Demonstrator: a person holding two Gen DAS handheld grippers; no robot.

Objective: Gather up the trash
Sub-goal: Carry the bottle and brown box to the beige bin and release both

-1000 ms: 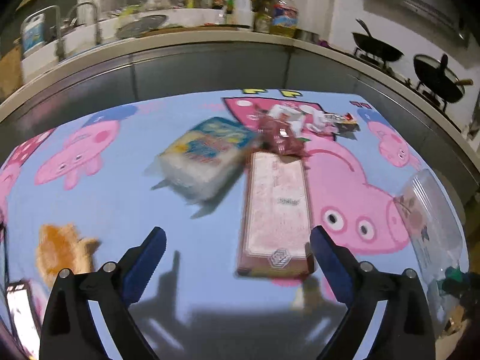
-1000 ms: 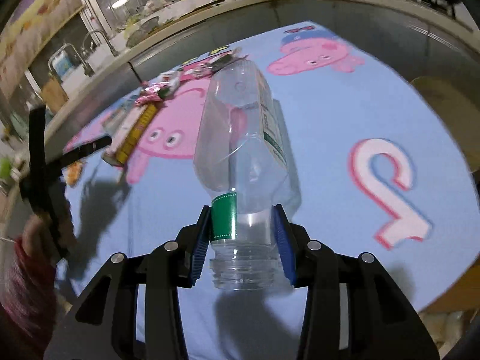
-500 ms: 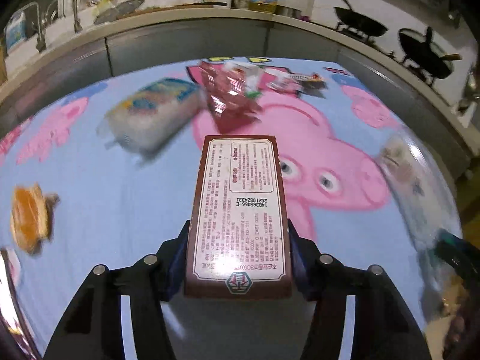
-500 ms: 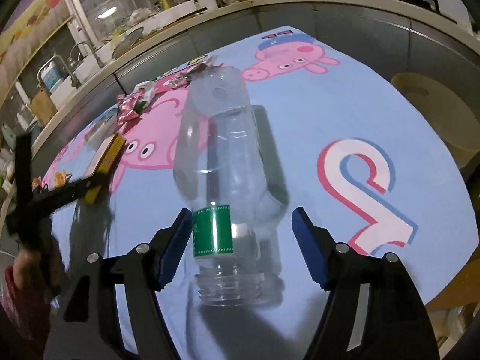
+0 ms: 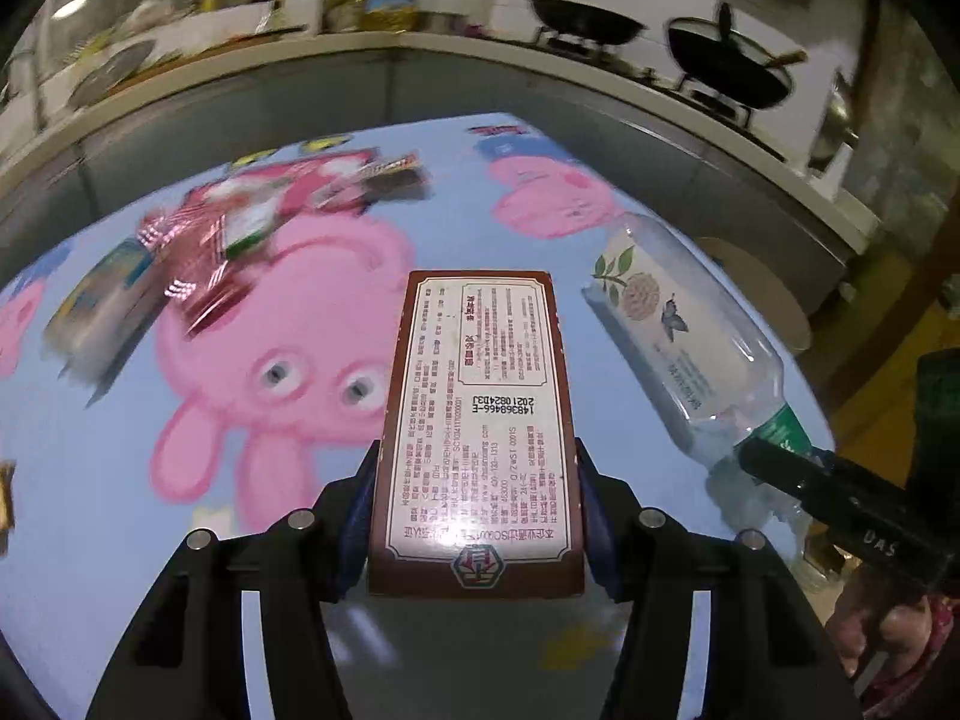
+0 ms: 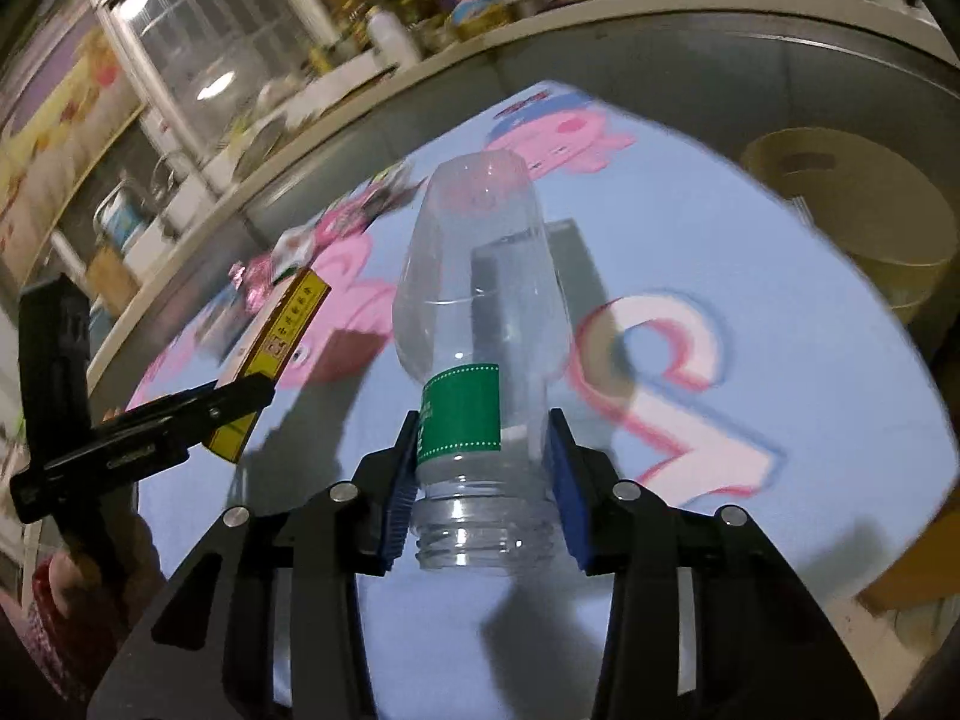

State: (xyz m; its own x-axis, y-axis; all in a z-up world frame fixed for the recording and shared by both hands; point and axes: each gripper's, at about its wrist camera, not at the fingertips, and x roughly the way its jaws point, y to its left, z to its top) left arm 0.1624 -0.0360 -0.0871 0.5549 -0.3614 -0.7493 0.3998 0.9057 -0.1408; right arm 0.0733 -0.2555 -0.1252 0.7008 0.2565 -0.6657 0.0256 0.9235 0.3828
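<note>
Since half a second back: right gripper (image 6: 483,474) closed again on plastic bottle (image 6: 474,312) at its neck; brown box (image 5: 477,420) now lifted off surface (image 5: 120,420) in clenched left gripper (image 5: 474,516). Both items up, above near edge. Best carried level and slow to a bin; none in view. Wrappers (image 5: 240,222) left near far edge. Only left view shows bottle's flower label; only right shows box's yellow side.

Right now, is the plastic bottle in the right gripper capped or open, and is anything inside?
Open and empty: the plastic bottle shows bare neck threads without a cap, and its clear body holds nothing.
</note>
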